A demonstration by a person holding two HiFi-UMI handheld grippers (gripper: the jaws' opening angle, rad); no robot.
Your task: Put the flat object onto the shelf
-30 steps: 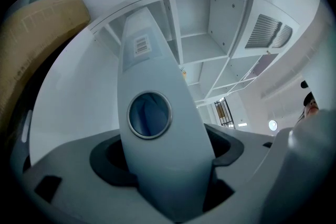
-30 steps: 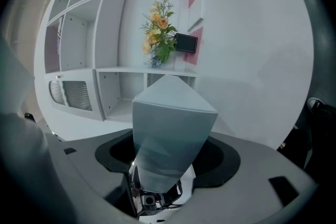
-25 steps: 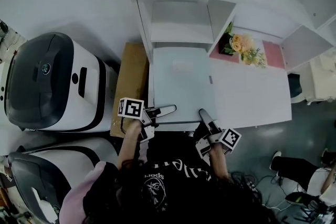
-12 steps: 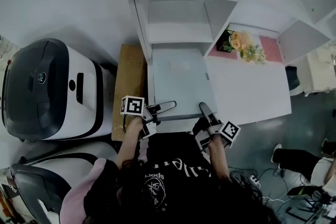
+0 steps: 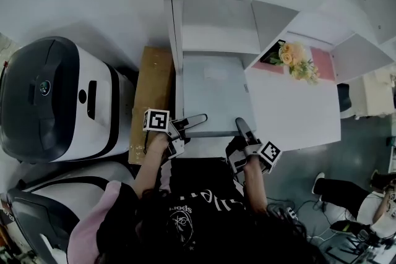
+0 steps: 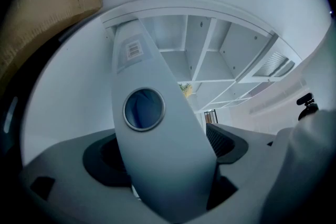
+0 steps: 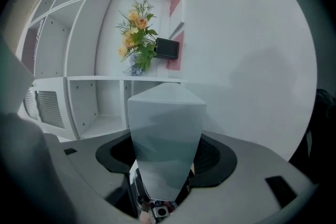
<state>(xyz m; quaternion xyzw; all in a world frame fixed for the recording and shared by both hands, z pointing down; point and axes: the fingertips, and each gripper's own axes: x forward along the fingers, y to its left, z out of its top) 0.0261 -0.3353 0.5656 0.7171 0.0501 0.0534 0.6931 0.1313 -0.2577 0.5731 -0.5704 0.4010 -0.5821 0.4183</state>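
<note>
Flat object (image 5: 213,93) before the shelf (image 5: 219,40), cardboard box (image 5: 153,96) just left of it, flowers (image 5: 296,60) in the shelf at right.

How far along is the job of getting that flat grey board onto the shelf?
Mostly done: the board lies with its far end inside the white shelf. In hand: its near edge sits between the jaws of both grippers. The left gripper has just been opening its jaws around the board; at the right gripper the grip is unclear. Left: let go fully and draw both grippers back.
</note>
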